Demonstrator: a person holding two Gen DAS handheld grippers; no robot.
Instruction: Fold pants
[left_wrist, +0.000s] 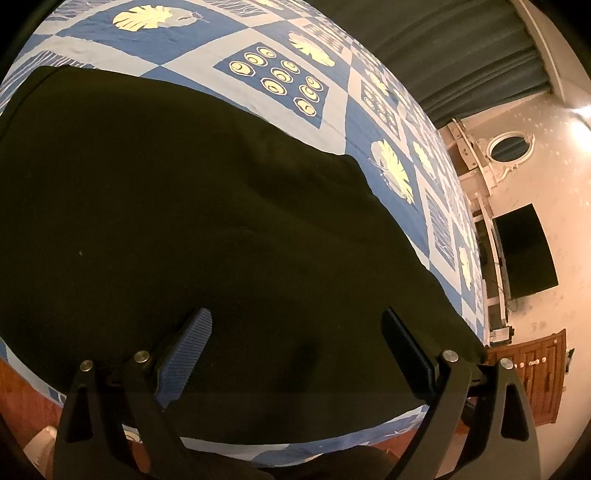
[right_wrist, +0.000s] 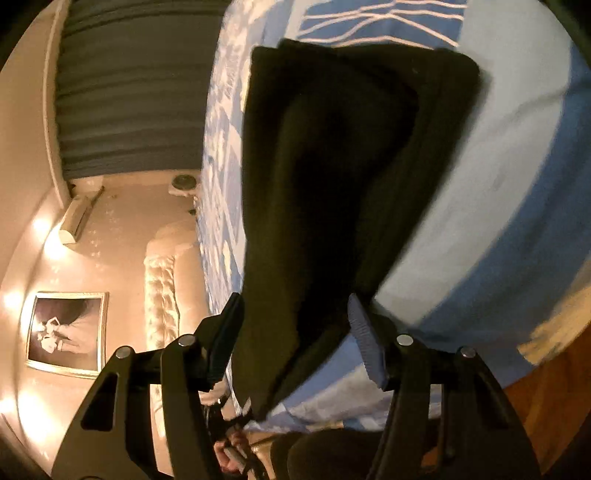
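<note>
Left wrist view: dark pants (left_wrist: 192, 206) are spread on the bed (left_wrist: 258, 96), under the left hand-held gripper (left_wrist: 295, 332), held apart. The right hand-held gripper (right_wrist: 295, 314) is spread around a hanging fold. No writing is legible.

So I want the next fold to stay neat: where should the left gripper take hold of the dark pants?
Probably the near edge of the pants, approached low from the bed's near side. The cloth lies flat there and the open left gripper already straddles it.
</note>
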